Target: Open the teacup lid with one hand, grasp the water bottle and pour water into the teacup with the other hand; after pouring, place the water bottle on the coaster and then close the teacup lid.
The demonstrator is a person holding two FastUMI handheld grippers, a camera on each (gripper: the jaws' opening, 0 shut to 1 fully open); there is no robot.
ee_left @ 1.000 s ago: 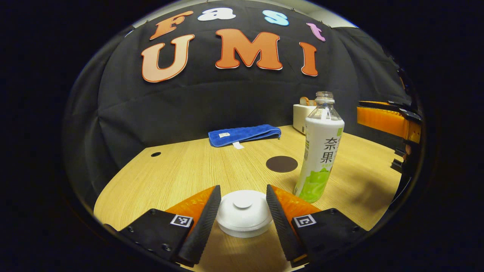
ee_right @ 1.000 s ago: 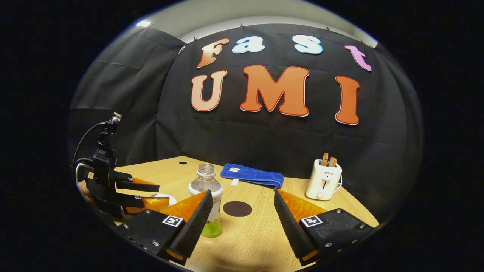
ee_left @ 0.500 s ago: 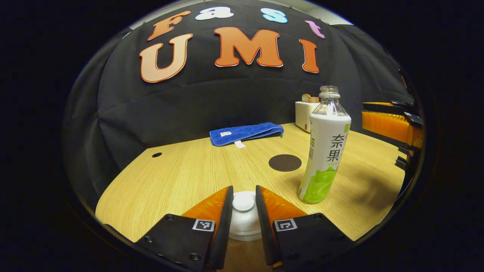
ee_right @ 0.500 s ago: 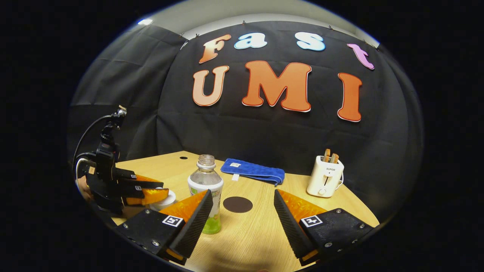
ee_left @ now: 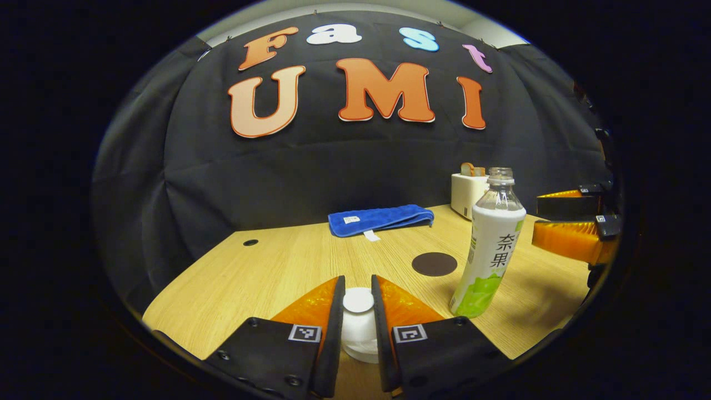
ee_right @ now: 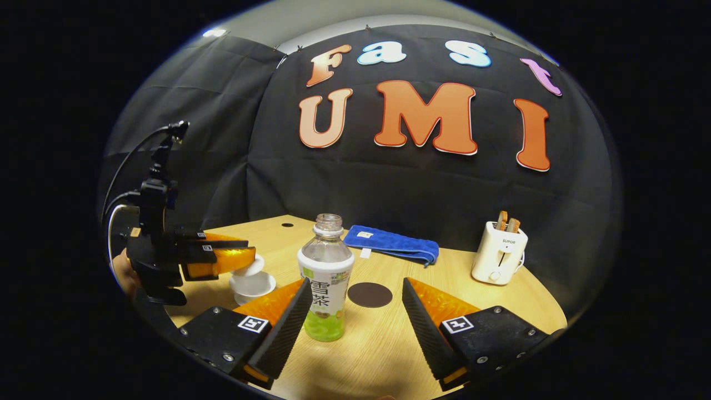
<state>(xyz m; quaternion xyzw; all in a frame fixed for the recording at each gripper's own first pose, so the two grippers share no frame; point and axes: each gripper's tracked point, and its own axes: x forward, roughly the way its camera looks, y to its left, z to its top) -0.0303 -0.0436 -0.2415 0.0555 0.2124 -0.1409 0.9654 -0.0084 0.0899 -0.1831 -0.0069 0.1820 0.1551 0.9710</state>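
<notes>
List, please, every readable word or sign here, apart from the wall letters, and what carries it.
"SUPOR": front of the white toaster.
White-and-green plastic water bottle label: large characters, left unread.
Blue folded towel, white tag: too small to read.

Since one second ago, the left gripper (ee_left: 355, 333) has closed from a wide stance around the lid (ee_left: 358, 300) to both fingers pressing on its knob. In the right gripper view, the lid is raised clear of the teacup (ee_right: 253, 284). The right gripper (ee_right: 355, 316) has drawn nearer the water bottle (ee_right: 326, 278), jaws spread.
</notes>
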